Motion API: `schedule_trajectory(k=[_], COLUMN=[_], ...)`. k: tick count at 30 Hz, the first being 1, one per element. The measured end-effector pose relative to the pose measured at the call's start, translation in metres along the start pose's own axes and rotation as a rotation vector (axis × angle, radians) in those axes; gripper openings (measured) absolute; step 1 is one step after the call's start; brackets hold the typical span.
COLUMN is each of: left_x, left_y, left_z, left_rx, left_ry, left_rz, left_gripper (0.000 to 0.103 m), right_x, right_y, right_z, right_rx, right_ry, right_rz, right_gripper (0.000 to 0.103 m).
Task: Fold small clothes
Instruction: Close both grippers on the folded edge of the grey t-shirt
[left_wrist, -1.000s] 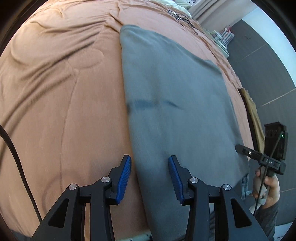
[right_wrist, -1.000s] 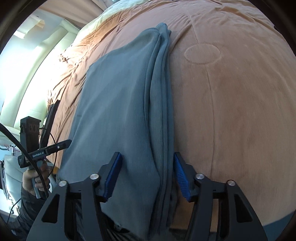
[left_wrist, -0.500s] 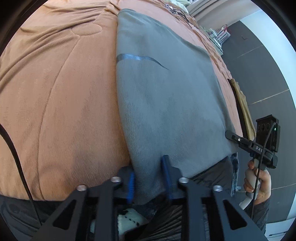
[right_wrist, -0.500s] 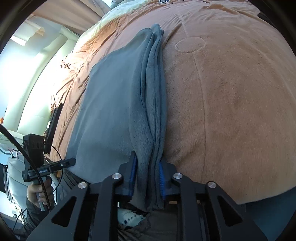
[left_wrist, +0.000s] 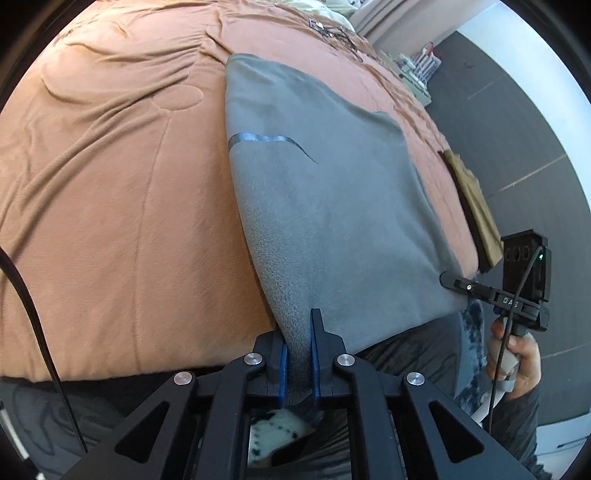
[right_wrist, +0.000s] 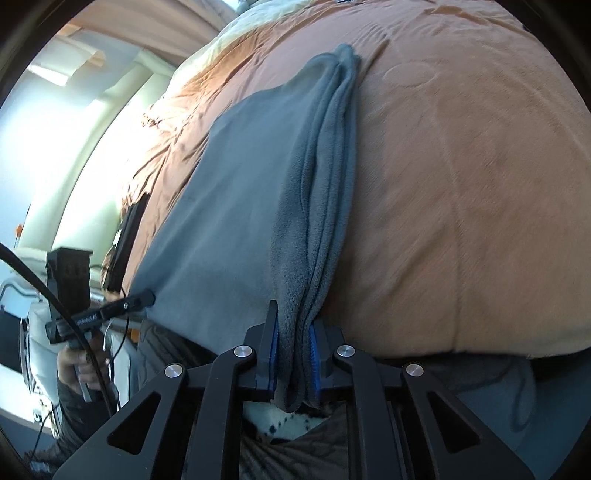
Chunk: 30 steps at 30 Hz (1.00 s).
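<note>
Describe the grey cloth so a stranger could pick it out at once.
Start at the orange bedspread that fills both views. The grey cloth lies flat along it, its near edge pinched at the two corners by the left gripper and the right gripper. It is the only grey fleece there, with a thin dark stripe, unlike the small tan cloth beside it.

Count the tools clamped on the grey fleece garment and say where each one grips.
2. The left tool pinches the grey fleece garment at its near left corner; the right tool pinches the bunched near right corner. None seems hidden.

garment (left_wrist: 332, 221) on bed (left_wrist: 110, 221), grippers at near corners
</note>
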<state>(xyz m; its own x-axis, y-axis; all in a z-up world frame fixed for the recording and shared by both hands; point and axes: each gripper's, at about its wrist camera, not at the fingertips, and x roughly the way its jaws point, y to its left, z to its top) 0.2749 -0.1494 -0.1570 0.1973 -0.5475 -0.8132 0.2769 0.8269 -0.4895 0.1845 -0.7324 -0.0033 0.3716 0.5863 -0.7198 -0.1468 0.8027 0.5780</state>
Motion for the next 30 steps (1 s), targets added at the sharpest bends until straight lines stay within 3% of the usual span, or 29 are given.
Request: schedule_trajectory(k=[4,6,8,14,24,30], left_x=[0.002,0.006,0.012,0.023,0.04,0.048], left_y=[-0.002,-0.001,0.001,0.024,0.044,0.052], left_z=[0.001,0.008,0.016,0.041,0.081,0.109], left_rx=[0.055,0.047,0.024,-0.085,-0.151,-0.17], left_ry=[0.015,0.011,-0.003,-0.042,-0.055,-0.066], left_rz=[0.022,0.031,0.017,-0.001,-0.031,-0.043], left_gripper=[0.016,0.028,0.043,0.043,0.043,0.043], right_x=[0.005,0.005,0.002,0.006,0.039,0.052], right_y=[0.003,0.001,-0.001,-0.009,-0.043,-0.052], right_z=[-0.003,0.004,0.009,0.032,0.06,0.082], right_rx=[-0.024,-0.01,-0.002,0.037,0.123,0.137], right_ry=[0.014,0.004,-0.036,-0.08,-0.092,-0.098], right_rz=[-0.034,-0.063,-0.068,-0.012,0.1,0.114], right_gripper=[0.014,0.028,0.058,0.059,0.059,0.059])
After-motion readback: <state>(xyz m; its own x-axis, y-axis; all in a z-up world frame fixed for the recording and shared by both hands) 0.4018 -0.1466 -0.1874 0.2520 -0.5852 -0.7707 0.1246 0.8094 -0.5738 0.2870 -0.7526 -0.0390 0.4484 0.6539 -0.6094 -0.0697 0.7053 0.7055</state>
